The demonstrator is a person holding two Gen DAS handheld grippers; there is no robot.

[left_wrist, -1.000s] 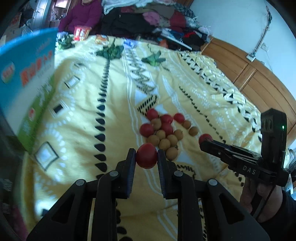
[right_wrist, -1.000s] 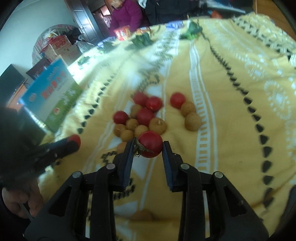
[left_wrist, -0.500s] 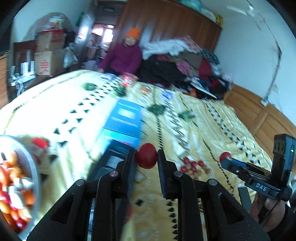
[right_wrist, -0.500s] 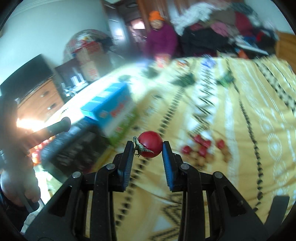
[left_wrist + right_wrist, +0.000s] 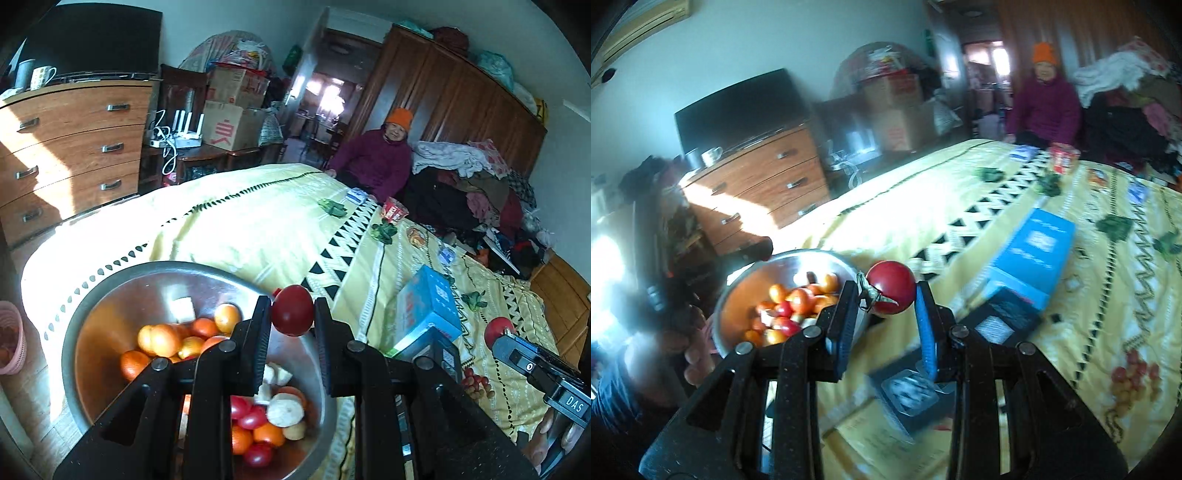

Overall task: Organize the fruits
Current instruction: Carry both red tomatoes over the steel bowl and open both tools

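Note:
My left gripper (image 5: 292, 314) is shut on a red tomato (image 5: 293, 310), held just above the right rim of a steel bowl (image 5: 110, 291) with oranges, tomatoes and pale pieces in it. My right gripper (image 5: 888, 295) is shut on a red tomato (image 5: 892, 291) with a green stem, held to the right of the same bowl (image 5: 738, 284) and short of it. It also shows in the left wrist view (image 5: 496, 332), far right. A pile of small red and brown fruits (image 5: 476, 384) lies on the yellow bedspread (image 5: 258, 221); it also shows in the right wrist view (image 5: 1130, 376).
A blue carton (image 5: 424, 310) and a black box (image 5: 1004, 317) lie on the bed right of the bowl. A wooden dresser (image 5: 74, 147) stands at the left. A person in purple (image 5: 376, 162) sits at the bed's far end. A pink basket (image 5: 11, 339) stands on the floor.
Both grippers have swung left from the fruit pile to the steel bowl, each still holding its tomato. The left one is now over the bowl's rim.

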